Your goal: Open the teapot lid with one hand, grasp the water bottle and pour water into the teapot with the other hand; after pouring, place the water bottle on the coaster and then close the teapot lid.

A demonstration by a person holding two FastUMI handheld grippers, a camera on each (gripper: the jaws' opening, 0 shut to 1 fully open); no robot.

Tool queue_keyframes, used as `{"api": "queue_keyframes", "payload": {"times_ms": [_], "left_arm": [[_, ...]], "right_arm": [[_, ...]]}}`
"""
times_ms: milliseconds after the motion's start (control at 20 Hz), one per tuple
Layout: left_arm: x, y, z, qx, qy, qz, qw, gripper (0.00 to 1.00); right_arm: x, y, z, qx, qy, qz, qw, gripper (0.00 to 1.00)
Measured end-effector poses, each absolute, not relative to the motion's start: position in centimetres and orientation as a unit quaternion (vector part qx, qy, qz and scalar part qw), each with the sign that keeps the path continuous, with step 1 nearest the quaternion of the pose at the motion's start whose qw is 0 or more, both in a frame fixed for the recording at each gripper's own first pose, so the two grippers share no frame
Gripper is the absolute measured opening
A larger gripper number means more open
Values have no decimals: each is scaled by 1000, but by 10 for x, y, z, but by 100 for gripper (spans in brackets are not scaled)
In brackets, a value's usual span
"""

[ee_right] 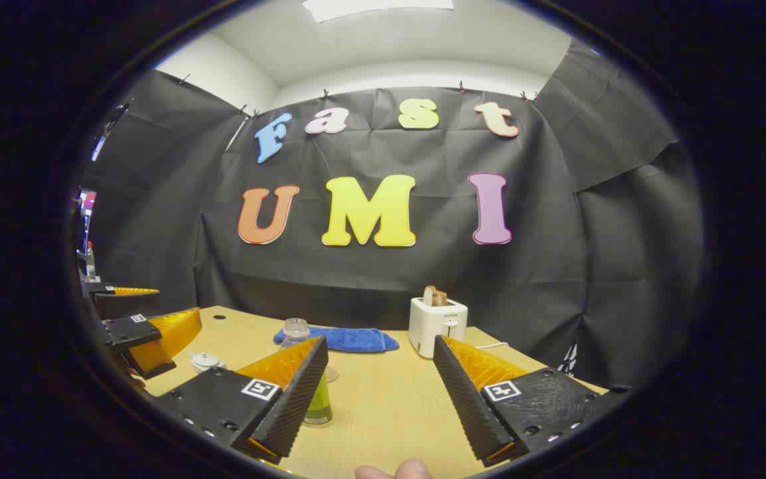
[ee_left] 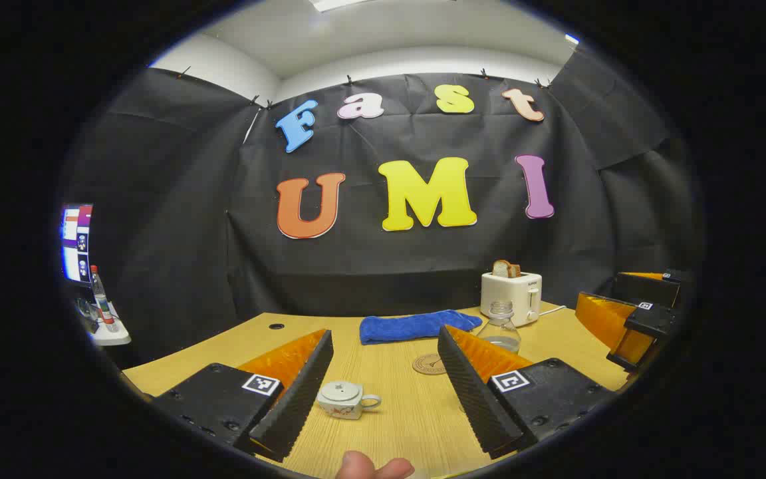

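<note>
While both claws hang above the wooden surface (ee_left: 396,412), each stands wide apart and grips nothing. Between the fingers of the left claw (ee_left: 383,392) sits the small teapot (ee_left: 346,399), lid on, touching neither finger. Beyond it lie the round coaster (ee_left: 431,364) and, just beside it, the water bottle (ee_left: 499,327), with a blue cloth (ee_left: 416,326) and a toaster (ee_left: 510,296) behind. The right claw (ee_right: 380,392) has bare wood between its fingers.
</note>
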State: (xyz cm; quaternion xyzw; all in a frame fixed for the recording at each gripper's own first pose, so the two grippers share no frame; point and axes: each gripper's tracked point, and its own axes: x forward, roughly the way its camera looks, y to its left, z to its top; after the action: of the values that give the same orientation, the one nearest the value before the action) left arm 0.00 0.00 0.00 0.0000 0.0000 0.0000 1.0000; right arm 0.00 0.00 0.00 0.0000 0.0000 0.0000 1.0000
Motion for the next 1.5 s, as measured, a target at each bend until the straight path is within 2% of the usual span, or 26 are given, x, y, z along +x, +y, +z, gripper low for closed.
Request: {"api": "queue_keyframes", "payload": {"times_ms": [50, 650, 1400, 1500], "left_arm": [[1, -1, 0, -1, 0, -1, 1000, 99], [-2, 3, 2, -10, -2, 5, 1000, 99], [-5, 6, -3, -1, -2, 14, 1000, 99], [-8, 6, -14, -5, 11, 11, 1000, 99]], "right_arm": [[1, 1, -1, 1, 2, 0, 1000, 95], [-1, -5, 2, 1, -5, -15, 1000, 97], [0, -4, -5, 3, 1, -7, 1000, 95], [0, -10, -6, 7, 1, -8, 1000, 98]]}}
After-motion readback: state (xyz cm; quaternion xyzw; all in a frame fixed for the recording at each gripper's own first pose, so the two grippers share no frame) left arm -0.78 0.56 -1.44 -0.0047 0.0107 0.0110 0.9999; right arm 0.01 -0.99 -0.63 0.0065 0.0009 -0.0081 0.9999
